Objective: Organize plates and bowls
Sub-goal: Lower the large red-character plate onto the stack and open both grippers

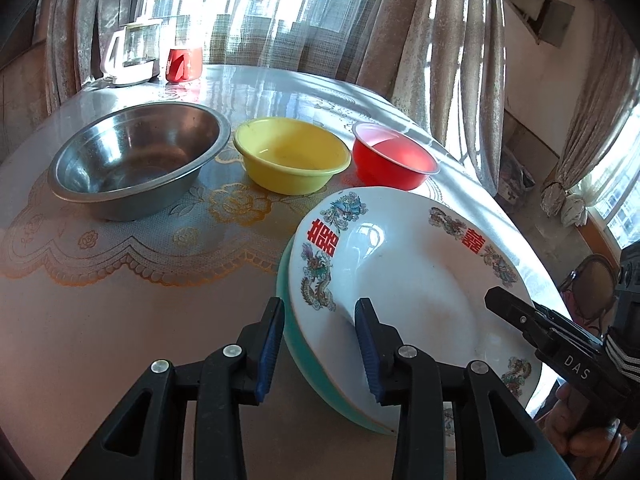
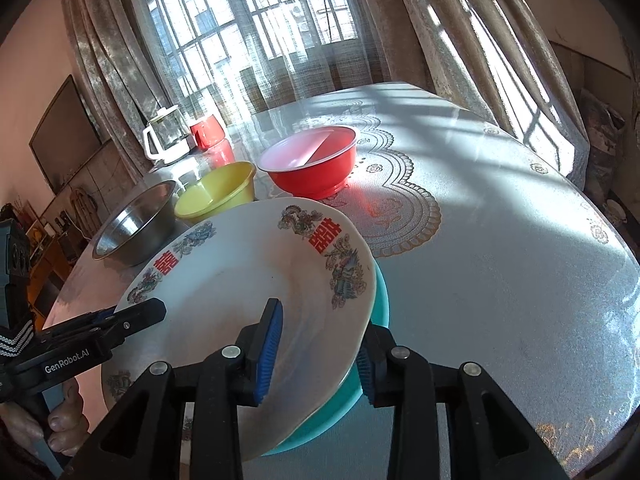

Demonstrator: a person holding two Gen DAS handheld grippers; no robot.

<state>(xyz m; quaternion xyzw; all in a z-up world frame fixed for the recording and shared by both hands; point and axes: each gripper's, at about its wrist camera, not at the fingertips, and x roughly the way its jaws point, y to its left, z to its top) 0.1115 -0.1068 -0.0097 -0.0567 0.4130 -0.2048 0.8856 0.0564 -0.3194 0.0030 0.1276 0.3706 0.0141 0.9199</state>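
My left gripper (image 1: pixel 316 350) and right gripper (image 2: pixel 320 354) each straddle the white plate (image 1: pixel 408 280) rim atop the teal plate (image 1: pixel 304 364), jaws loosened, pads apart.

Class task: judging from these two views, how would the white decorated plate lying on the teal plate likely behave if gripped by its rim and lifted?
The white decorated plate looks like glazed ceramic, so probably rigid, fairly heavy and breakable. Its glossy rim may slip between narrow pads. It sits tilted on the teal plate, so it could slide or rock when nudged.

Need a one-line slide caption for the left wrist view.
Both grippers straddle opposite rims of a white plate stacked on a teal plate; steel, yellow, red bowls behind.
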